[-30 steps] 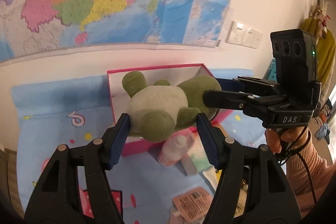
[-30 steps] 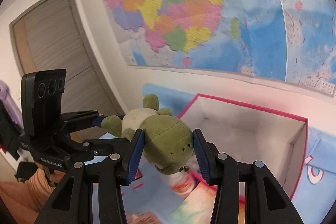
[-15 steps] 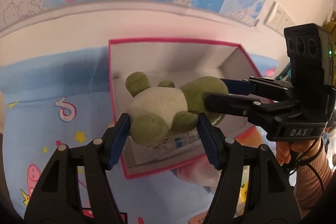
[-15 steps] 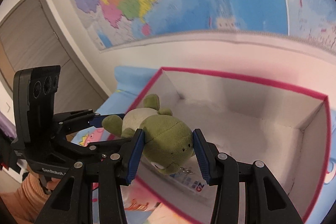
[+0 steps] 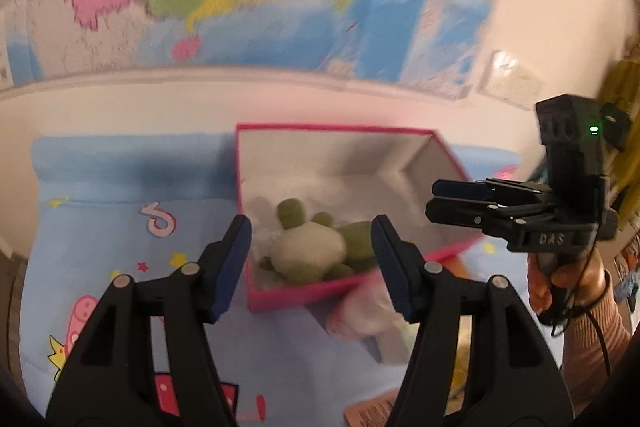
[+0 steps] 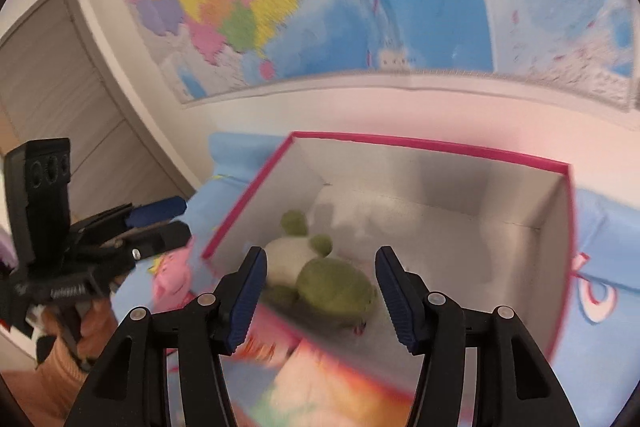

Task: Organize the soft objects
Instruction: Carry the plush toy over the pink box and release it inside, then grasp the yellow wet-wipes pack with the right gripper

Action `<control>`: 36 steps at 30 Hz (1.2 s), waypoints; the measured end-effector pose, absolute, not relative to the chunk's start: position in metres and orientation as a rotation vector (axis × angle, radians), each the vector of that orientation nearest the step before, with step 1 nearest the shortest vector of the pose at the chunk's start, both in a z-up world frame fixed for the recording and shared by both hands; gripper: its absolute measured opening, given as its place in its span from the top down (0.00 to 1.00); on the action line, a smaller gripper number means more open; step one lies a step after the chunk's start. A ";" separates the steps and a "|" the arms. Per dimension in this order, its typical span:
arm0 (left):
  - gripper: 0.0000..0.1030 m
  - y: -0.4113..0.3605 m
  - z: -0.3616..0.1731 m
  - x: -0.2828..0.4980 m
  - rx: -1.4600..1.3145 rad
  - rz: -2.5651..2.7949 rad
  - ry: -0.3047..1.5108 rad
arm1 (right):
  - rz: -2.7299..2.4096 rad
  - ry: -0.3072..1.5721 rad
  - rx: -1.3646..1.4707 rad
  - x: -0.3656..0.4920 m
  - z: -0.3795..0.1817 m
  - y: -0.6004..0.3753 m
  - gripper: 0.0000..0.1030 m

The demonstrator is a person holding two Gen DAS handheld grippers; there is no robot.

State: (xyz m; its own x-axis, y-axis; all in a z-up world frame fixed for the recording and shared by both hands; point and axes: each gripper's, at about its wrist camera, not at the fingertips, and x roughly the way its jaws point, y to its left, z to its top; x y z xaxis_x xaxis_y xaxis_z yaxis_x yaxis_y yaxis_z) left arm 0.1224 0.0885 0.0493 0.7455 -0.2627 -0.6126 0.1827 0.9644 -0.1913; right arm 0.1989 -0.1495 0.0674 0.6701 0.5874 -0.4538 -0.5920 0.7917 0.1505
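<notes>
Plush frog has dropped into pink box; both grippers released.

Left gripper: jaws spread wide, nothing held. Right gripper: jaws spread wide, nothing held; seen at 3 o'clock from left wrist.

- The tabletop is covered by a light blue cartoon-print cloth, which runs up to the wall.
- A pink-edged open box sits directly on the cloth, near the wall.
- Just in front of the box lie blurred packets, too smeared to identify.
</notes>
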 end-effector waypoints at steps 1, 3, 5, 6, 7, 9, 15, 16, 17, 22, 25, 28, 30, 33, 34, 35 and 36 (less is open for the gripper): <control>0.36 0.086 0.053 0.110 -0.122 -0.276 0.670 | 0.671 0.501 -0.016 0.188 0.067 -0.156 0.44; 0.35 0.076 0.057 0.089 -0.117 -0.337 0.650 | 0.676 0.493 -0.028 0.171 0.066 -0.164 0.44; 0.35 0.063 0.053 0.074 -0.100 -0.385 0.650 | 0.682 0.493 -0.041 0.150 0.061 -0.176 0.44; 0.35 0.056 0.051 0.068 -0.087 -0.407 0.657 | 0.679 0.491 -0.045 0.143 0.058 -0.179 0.44; 0.35 0.048 0.046 0.060 -0.068 -0.428 0.667 | 0.678 0.490 -0.043 0.134 0.055 -0.186 0.44; 0.35 0.031 0.035 0.048 -0.016 -0.428 0.688 | 0.674 0.499 -0.027 0.116 0.042 -0.202 0.44; 0.35 -0.003 -0.015 0.041 0.032 -0.497 0.847 | 0.605 0.603 0.073 0.100 -0.013 -0.245 0.44; 0.35 -0.006 -0.023 0.044 0.020 -0.510 0.877 | 0.591 0.633 0.092 0.102 -0.024 -0.249 0.44; 0.35 -0.008 -0.030 0.046 0.011 -0.519 0.900 | 0.582 0.657 0.103 0.102 -0.033 -0.254 0.44; 0.39 -0.027 -0.064 0.057 0.004 -0.542 1.034 | 0.573 0.729 0.159 0.112 -0.066 -0.261 0.49; 0.40 -0.035 -0.075 0.058 0.005 -0.565 1.084 | 0.581 0.748 0.179 0.117 -0.074 -0.262 0.52; 0.40 -0.038 -0.078 0.060 -0.001 -0.574 1.104 | 0.595 0.749 0.179 0.118 -0.078 -0.261 0.53; 0.40 -0.039 -0.080 0.066 -0.028 -0.608 1.123 | 0.606 0.749 0.181 0.115 -0.079 -0.260 0.56; 0.42 -0.042 -0.086 0.072 -0.067 -0.664 1.157 | 0.641 0.761 0.186 0.115 -0.084 -0.256 0.62; 0.44 -0.043 -0.087 0.073 -0.074 -0.670 1.159 | 0.643 0.754 0.178 0.114 -0.084 -0.255 0.64; 0.44 -0.044 -0.087 0.076 -0.078 -0.672 1.161 | 0.639 0.755 0.180 0.114 -0.084 -0.256 0.68; 0.47 -0.045 -0.085 0.080 -0.083 -0.672 1.167 | 0.631 0.755 0.185 0.113 -0.085 -0.256 0.70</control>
